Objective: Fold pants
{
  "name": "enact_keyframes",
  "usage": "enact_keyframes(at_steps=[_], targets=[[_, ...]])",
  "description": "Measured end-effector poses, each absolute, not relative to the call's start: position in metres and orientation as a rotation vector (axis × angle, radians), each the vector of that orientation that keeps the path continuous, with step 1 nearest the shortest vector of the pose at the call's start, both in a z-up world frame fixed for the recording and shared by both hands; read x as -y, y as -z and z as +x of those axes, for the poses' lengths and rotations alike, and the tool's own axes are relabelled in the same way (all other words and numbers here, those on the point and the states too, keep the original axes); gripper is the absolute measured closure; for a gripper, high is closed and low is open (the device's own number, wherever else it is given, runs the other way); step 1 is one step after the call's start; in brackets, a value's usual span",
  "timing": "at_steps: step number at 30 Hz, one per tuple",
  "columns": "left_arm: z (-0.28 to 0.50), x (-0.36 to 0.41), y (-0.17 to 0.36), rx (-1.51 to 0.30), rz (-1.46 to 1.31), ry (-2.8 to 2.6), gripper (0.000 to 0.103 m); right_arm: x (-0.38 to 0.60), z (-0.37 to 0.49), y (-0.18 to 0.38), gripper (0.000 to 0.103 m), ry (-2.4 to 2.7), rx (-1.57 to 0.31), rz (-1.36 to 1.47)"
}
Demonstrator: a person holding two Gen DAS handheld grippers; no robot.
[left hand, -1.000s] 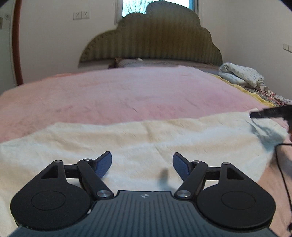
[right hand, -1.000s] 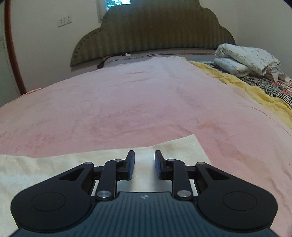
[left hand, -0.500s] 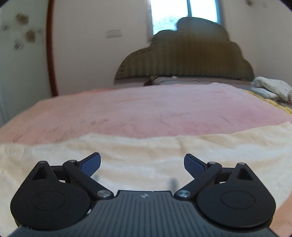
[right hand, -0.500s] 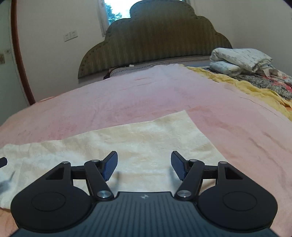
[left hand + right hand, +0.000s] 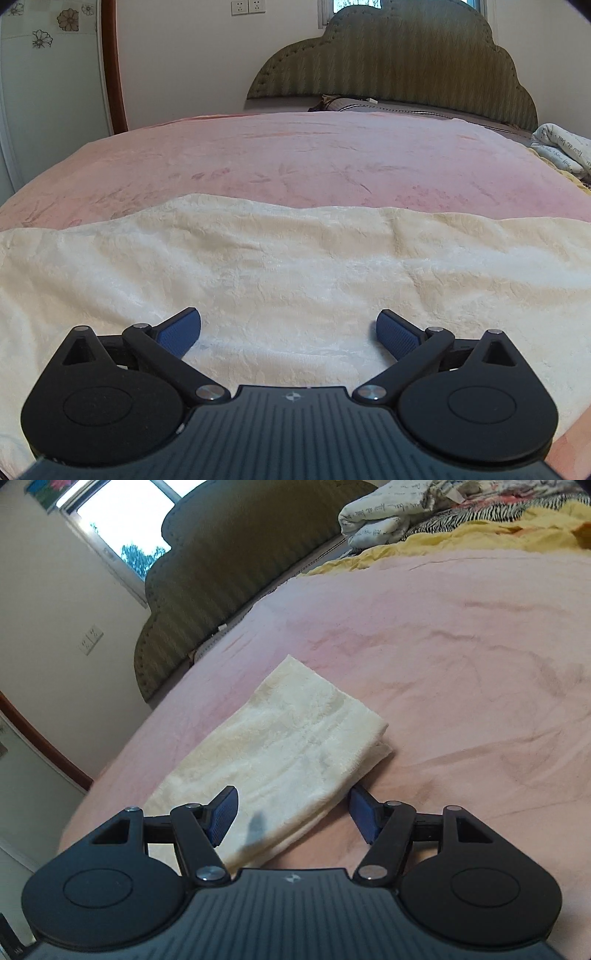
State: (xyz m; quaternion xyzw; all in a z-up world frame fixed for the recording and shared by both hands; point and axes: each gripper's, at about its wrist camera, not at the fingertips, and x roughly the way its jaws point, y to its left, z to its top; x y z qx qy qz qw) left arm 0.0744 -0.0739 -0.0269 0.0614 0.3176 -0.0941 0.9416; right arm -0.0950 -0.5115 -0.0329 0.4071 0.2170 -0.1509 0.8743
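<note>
Lying flat on pink bedspread (image 5: pixel 295 158): cream pants (image 5: pixel 295 258), folded into long band, layered end (image 5: pixel 369 746) toward right. Left gripper (image 5: pixel 288 334) spread wide, empty, over fabric. Right gripper (image 5: pixel 293 818) likewise wide apart, empty, straddling near edge of pants. Padded headboard (image 5: pixel 399 62) behind.
</note>
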Motion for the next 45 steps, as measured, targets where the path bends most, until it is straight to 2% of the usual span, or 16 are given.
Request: enact_keyframes(at_steps=[2, 6, 11, 16, 37, 41, 45], targets=[[0.076, 0.073, 0.027, -0.649, 0.122, 0.193, 0.0, 0.514, -0.092, 0.036, 0.037, 0.317, -0.422, 0.863], [0.076, 0.074, 0.026, -0.649, 0.123, 0.193, 0.0, 0.51, -0.084, 0.04, 0.03, 0.329, -0.37, 0.842], [0.077, 0.074, 0.026, -0.649, 0.123, 0.193, 0.0, 0.49, -0.075, 0.036, 0.024, 0.352, -0.396, 0.676], [0.077, 0.074, 0.027, -0.649, 0.123, 0.193, 0.0, 0.493, -0.074, 0.037, 0.019, 0.335, -0.387, 0.679], [0.077, 0.074, 0.027, -0.649, 0.123, 0.193, 0.0, 0.492, -0.074, 0.04, 0.017, 0.331, -0.373, 0.677], [0.077, 0.074, 0.027, -0.649, 0.123, 0.193, 0.0, 0.495, -0.073, 0.039, 0.013, 0.31, -0.381, 0.682], [0.077, 0.074, 0.027, -0.649, 0.123, 0.193, 0.0, 0.503, -0.072, 0.036, 0.013, 0.293, -0.406, 0.717]])
